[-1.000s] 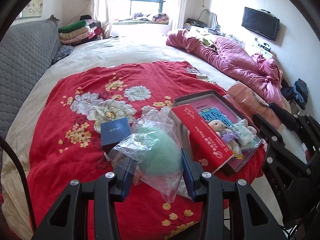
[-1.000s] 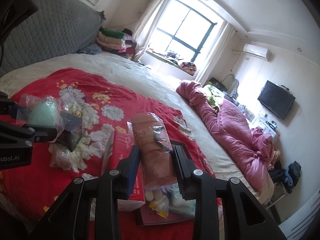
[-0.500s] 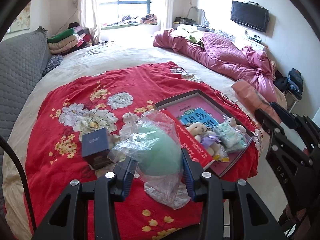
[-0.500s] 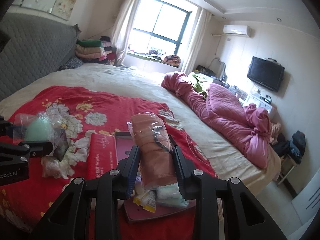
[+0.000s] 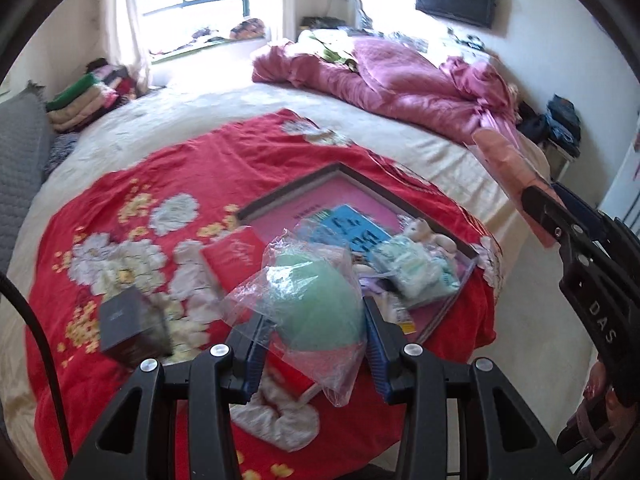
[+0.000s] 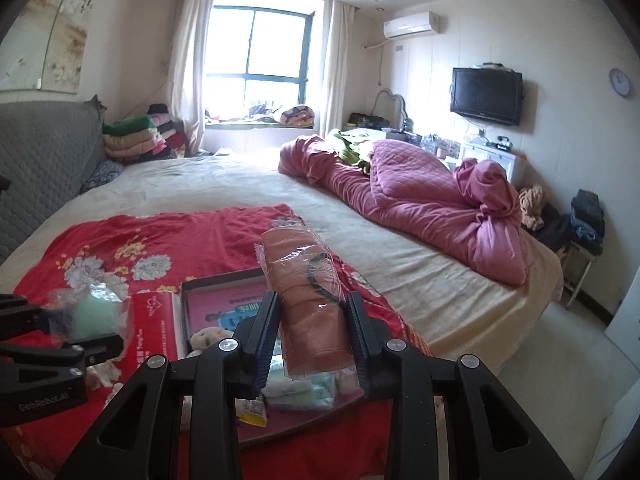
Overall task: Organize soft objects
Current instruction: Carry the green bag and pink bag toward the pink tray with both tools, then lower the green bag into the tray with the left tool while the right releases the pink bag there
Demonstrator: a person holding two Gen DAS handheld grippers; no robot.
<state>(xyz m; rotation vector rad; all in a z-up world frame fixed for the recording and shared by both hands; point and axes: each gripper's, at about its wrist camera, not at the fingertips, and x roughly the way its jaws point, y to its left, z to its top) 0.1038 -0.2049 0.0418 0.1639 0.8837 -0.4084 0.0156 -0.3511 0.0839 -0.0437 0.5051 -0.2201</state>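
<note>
Our left gripper (image 5: 314, 334) pinches a green rounded sponge in clear plastic wrap (image 5: 320, 300), and our right gripper (image 6: 314, 336) clamps a peach rolled cloth in plastic (image 6: 310, 300); both are lifted above the shallow dark-rimmed pink tray (image 5: 340, 196), probably bound there. The tray's far half looks free; the bed edge lies just right.

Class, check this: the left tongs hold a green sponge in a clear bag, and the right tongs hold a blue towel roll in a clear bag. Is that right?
Not quite. The towel roll in the right tongs is peach-brown, not blue, as the right wrist view shows. The rest holds: the left tongs hold a green sponge in a clear bag.
</note>
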